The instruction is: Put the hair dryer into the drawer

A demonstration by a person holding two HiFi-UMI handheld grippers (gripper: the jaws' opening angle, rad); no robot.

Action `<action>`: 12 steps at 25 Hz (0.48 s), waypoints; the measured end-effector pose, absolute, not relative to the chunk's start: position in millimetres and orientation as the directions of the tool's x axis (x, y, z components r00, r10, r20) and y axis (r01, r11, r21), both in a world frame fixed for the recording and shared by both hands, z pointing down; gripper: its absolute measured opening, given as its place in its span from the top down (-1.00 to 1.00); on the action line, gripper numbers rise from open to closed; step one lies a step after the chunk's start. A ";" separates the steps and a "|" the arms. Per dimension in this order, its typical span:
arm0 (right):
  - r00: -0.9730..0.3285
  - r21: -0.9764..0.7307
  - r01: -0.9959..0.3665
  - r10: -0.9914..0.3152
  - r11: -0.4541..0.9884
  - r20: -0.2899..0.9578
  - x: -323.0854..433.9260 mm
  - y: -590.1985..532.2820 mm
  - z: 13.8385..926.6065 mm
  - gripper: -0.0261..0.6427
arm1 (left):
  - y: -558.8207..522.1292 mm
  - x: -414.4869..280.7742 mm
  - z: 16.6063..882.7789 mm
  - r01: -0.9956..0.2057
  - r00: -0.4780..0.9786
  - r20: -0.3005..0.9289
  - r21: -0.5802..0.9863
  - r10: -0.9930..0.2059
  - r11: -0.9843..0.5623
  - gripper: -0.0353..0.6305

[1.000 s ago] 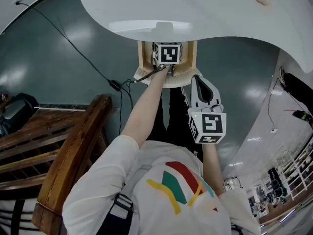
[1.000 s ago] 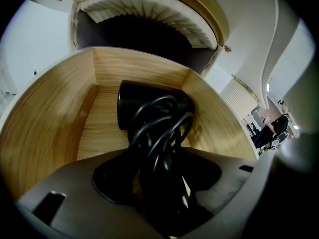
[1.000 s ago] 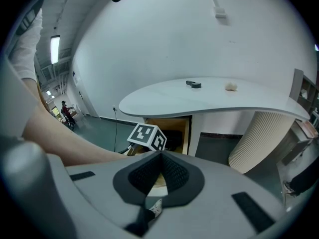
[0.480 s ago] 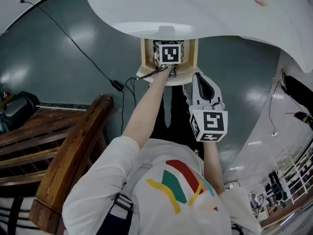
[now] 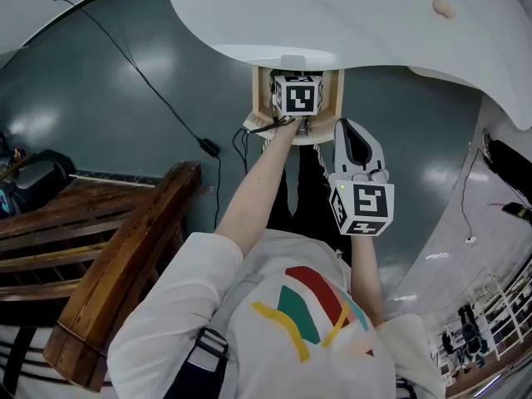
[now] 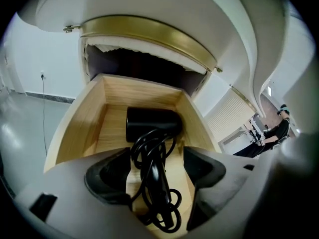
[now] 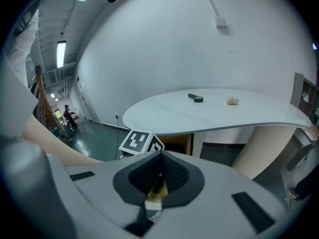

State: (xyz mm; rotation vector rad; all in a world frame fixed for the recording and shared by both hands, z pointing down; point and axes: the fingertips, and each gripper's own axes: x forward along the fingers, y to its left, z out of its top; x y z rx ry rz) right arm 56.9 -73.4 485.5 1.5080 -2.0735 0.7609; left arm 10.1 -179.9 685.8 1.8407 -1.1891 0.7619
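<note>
Wooden drawer [image 6: 75, 128] under white table [image 5: 374, 23] holds the hair dryer [image 6: 152, 124], its cord [image 6: 149, 203] between just-opening left tongs [image 6: 157, 166]; right tongs [image 7: 159, 180] closed.

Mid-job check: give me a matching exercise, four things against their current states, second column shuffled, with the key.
Things:
1. hair dryer
2. drawer
3. left gripper
4. right gripper

States:
A. jaws together, empty
B. pulled out, open
C. lying inside the drawer
D. jaws apart

Pairs: 1-C, 2-B, 3-D, 4-A.

The left gripper's jaws have just been opening. The dryer's cord lies between them, not pinched.
</note>
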 end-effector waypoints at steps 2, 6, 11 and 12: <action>-0.292 -0.163 -0.955 -0.709 0.246 0.642 57.1 -77.2 480.8 0.89 | -180.2 9.1 681.7 -0.924 0.375 0.813 0.294 -0.445 -0.243 -0.04; -0.292 -0.155 -0.955 -0.722 0.252 0.627 61.0 -83.3 470.1 0.89 | -180.1 12.4 670.9 -0.923 0.372 0.813 0.273 -0.448 -0.270 -0.04; -0.286 -0.136 -0.956 -0.740 0.258 0.609 65.4 -89.2 456.0 0.89 | -170.2 14.6 665.5 -0.921 0.378 0.820 0.286 -0.429 -0.265 -0.04; -0.287 -0.133 -0.956 -0.743 0.260 0.605 66.2 -90.2 452.9 0.89 | -168.4 14.7 664.1 -0.921 0.376 0.822 0.284 -0.427 -0.266 -0.04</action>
